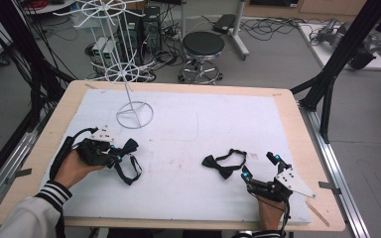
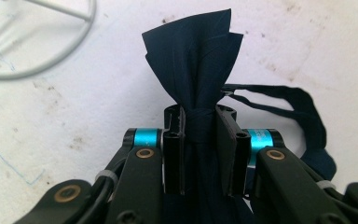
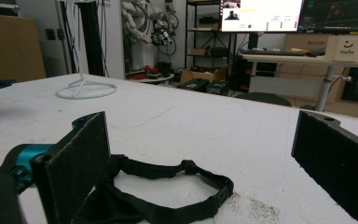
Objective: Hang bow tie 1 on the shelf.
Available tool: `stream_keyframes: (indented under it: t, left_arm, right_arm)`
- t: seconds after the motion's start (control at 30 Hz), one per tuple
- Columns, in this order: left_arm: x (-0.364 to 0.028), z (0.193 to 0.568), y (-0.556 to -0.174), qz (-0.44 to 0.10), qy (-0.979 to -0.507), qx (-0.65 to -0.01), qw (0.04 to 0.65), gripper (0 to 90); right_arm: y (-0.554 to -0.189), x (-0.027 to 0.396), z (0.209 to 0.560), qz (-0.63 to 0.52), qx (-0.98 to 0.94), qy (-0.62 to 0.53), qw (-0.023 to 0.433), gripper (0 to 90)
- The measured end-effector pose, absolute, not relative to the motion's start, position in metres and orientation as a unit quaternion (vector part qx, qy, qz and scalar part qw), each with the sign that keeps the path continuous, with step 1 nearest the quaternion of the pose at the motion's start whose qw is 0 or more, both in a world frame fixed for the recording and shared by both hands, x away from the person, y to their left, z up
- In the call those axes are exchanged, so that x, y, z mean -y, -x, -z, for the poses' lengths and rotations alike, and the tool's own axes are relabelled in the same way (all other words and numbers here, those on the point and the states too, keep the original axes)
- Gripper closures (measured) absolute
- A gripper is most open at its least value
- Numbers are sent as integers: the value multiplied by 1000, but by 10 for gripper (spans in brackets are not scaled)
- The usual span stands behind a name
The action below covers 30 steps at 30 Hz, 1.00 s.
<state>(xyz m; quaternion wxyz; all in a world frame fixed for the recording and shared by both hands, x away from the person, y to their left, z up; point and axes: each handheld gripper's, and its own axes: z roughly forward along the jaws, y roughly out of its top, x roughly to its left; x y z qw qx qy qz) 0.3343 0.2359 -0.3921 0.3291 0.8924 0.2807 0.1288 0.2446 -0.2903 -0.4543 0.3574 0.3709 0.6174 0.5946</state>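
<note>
At the left of the white mat, my left gripper [image 1: 120, 154] is shut on a dark bow tie [image 1: 128, 147]; its strap [image 1: 129, 171] loops down onto the mat. In the left gripper view the jaws pinch the bow tie [image 2: 193, 70] at its knot, one wing fanned out above them and the strap [image 2: 303, 112] trailing right. A second black bow tie [image 1: 221, 167] with its strap lies flat at centre right. My right gripper [image 1: 260, 166] rests open just right of it. In the right gripper view its pads [image 3: 77, 163] stand wide apart, with that bow tie's strap [image 3: 177, 186] on the mat ahead.
A white wire display stand [image 1: 131, 106] rises from the back left of the mat, its ring base [image 2: 37, 42] close to the held tie. The mat [image 1: 203, 119] covers a wooden table [image 1: 297, 129]. A stool [image 1: 203, 47] and cables sit on the floor beyond.
</note>
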Motion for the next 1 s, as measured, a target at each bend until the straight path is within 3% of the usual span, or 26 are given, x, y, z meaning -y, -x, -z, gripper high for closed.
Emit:
stream_keyframes:
  t: [0.3, 1.0]
  left_arm:
    - [-243, 380, -333, -149, -870, -273, 382, 739]
    - [-243, 347, -336, -182, -845, -258, 431, 739]
  right_arm:
    - [-245, 290, 454, -595, -617, -371, 357, 35]
    - [-245, 290, 454, -595, -617, -372, 357, 35]
